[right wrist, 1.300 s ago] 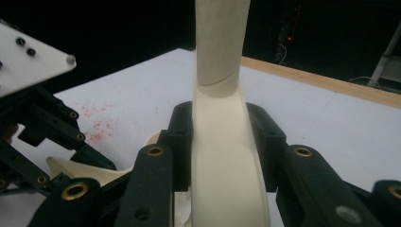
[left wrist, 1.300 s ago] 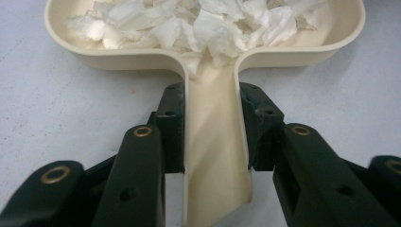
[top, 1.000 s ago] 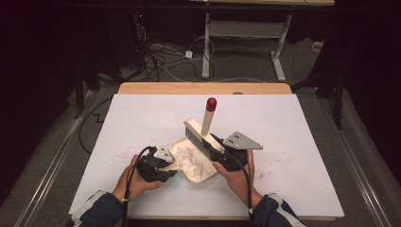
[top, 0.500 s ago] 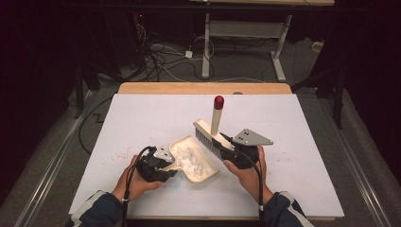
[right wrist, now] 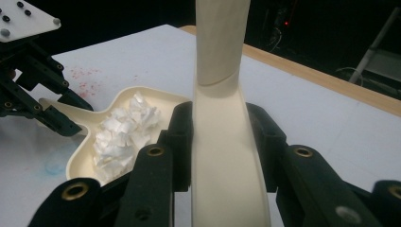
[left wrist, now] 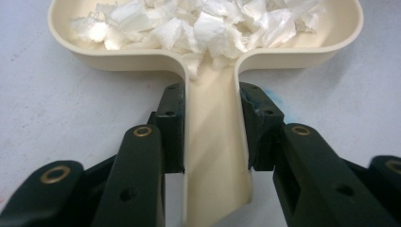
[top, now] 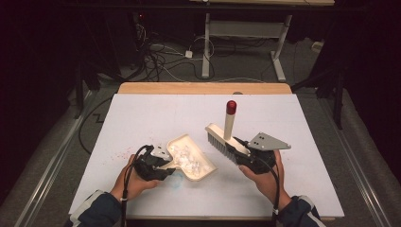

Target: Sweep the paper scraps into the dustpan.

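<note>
Dustpan (top: pixel 191 158): my left gripper (top: pixel 161 163) pinches its handle, so it lies flat and holds the paper bits (left wrist: pixel 198 23).
Brush (top: pixel 226 142): my right gripper (top: pixel 243 153) squeezes it, just right of the pan.
Change: I pulled the brush out of the pan, off to the right.
</note>
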A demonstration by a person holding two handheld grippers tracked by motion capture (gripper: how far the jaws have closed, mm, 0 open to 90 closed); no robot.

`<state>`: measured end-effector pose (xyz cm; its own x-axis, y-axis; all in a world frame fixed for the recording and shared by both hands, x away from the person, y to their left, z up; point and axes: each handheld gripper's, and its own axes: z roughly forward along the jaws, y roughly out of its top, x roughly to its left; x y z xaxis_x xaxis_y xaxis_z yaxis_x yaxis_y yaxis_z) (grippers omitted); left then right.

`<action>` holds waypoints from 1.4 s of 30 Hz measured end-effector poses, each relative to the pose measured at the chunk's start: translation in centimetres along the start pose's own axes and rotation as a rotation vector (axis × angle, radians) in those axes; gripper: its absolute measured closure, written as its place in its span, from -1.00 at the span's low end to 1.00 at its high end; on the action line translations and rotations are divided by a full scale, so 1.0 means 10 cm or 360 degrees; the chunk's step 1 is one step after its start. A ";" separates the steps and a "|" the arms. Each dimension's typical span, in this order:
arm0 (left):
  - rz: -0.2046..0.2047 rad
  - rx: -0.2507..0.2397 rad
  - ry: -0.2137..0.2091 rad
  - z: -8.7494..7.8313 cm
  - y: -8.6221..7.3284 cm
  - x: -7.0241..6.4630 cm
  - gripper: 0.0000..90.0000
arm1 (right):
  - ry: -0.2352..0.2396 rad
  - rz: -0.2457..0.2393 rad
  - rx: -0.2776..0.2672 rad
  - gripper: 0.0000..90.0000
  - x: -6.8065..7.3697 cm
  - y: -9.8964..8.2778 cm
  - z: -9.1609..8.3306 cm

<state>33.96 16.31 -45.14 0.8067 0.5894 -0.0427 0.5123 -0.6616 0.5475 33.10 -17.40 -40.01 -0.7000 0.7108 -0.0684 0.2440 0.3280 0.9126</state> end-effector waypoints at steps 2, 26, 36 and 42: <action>-0.0008 -0.0006 0.0004 -0.01 -0.01 0.01 0.41 | -0.0004 -0.0003 0.0005 0.51 -0.03 -0.01 -0.06; -0.0147 -0.0041 0.0077 -0.18 -0.19 0.22 0.41 | -0.0031 0.0025 0.0092 0.51 -0.36 -0.21 -0.71; -0.0202 -0.0053 0.0129 -0.23 -0.26 0.32 0.41 | 0.0043 0.0013 0.0188 0.51 -0.42 -0.25 -0.84; -0.0230 -0.0062 0.0149 -0.27 -0.30 0.35 0.41 | 0.0092 0.0008 0.0259 0.51 -0.42 -0.29 -0.84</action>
<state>34.51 21.58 -44.70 0.6935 0.7189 -0.0466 0.6078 -0.5492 0.5736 29.67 -26.58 -38.97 -0.7348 0.6773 -0.0361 0.3498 0.4241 0.8353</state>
